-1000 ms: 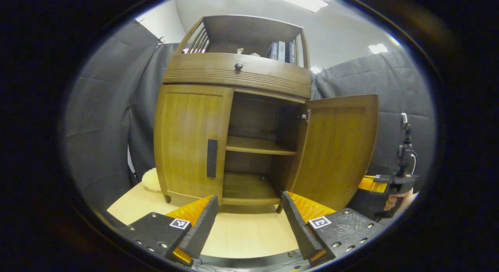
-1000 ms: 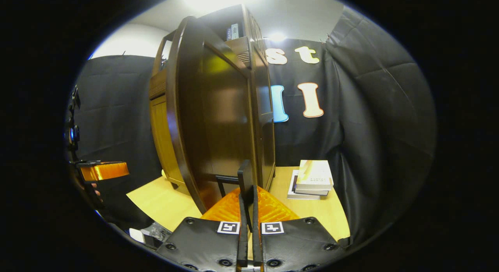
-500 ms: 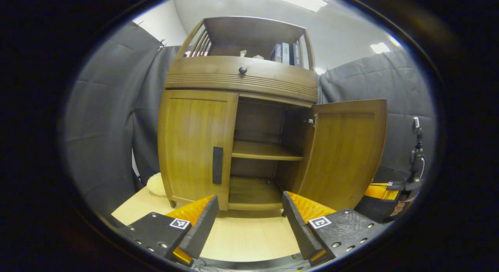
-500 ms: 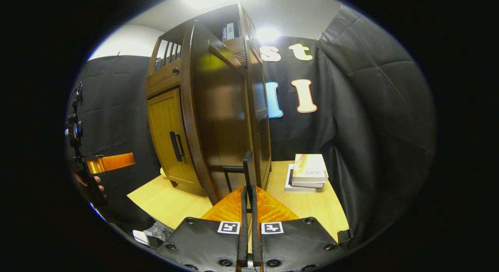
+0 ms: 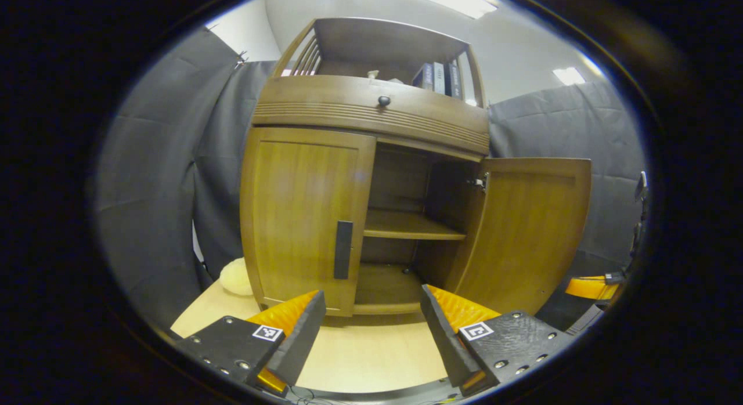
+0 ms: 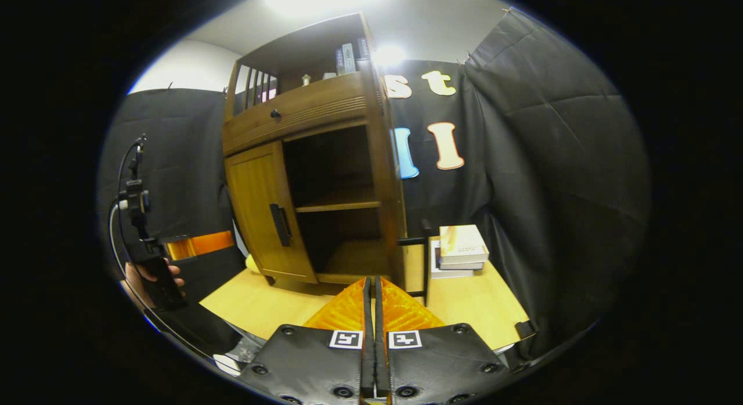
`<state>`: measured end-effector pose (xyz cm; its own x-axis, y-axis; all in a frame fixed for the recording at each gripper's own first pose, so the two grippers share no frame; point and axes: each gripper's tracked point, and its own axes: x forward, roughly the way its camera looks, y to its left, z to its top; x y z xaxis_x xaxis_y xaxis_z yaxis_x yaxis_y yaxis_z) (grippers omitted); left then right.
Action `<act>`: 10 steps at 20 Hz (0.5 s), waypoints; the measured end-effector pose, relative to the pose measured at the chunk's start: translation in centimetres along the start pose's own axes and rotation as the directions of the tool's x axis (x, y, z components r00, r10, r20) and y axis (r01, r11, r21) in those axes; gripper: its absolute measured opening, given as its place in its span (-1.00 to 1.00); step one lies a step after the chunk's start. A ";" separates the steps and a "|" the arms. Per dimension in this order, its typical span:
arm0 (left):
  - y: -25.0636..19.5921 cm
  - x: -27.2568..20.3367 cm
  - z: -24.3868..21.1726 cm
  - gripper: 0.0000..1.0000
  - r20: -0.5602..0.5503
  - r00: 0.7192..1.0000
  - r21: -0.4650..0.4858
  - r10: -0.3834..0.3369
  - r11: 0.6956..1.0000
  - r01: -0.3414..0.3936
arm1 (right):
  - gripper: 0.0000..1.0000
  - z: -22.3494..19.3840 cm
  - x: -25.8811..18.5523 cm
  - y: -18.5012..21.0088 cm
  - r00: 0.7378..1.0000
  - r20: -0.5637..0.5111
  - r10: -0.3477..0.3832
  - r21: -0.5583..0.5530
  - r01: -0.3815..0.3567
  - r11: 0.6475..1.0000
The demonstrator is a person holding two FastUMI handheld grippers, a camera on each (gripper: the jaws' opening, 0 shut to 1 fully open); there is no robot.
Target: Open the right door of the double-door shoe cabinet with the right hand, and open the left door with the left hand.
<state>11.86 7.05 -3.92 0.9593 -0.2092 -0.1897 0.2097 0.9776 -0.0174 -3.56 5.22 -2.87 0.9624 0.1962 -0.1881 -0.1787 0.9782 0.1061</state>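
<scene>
The left brown wooden door [image 5: 305,219] with its dark vertical handle [image 5: 343,249] is not opened yet; my left gripper [image 5: 371,324] waits before it, fingers spread. The right wooden door [image 5: 531,231] stands open; my right gripper [image 6: 375,312] has its fingers pressed together, empty.

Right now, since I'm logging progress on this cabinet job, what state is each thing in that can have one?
right door: swung wide open
left door: shut
drawer: shut
left gripper: open, empty, facing the left door
right gripper: shut, nothing seen between its fingers
</scene>
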 end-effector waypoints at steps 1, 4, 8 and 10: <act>0.9 0.5 0.2 0.88 -0.001 1.000 -0.003 0.000 1.000 0.000 | -0.95 0.3 0.4 1.4 1.000 0.005 0.008 -0.009 -0.007 1.000; 4.0 1.3 0.9 0.88 0.004 1.000 0.002 -0.001 1.000 0.001 | -0.95 1.2 2.2 4.4 0.999 0.033 0.006 0.014 -0.006 1.000; 7.6 1.8 1.7 0.88 0.024 1.000 0.006 -0.012 1.000 0.011 | -0.80 2.1 5.3 7.3 0.998 0.062 -0.029 -0.008 0.029 1.000; 8.8 2.3 2.5 0.87 0.039 0.999 0.010 -0.011 1.000 0.011 | -0.12 2.5 6.6 8.3 0.997 0.069 -0.040 -0.017 0.041 0.999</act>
<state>16.36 15.16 -2.05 0.9634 -0.2211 -0.1513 0.2222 0.9750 -0.0101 1.86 14.46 -0.76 0.9806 0.1520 -0.1239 -0.1426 0.9864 0.0813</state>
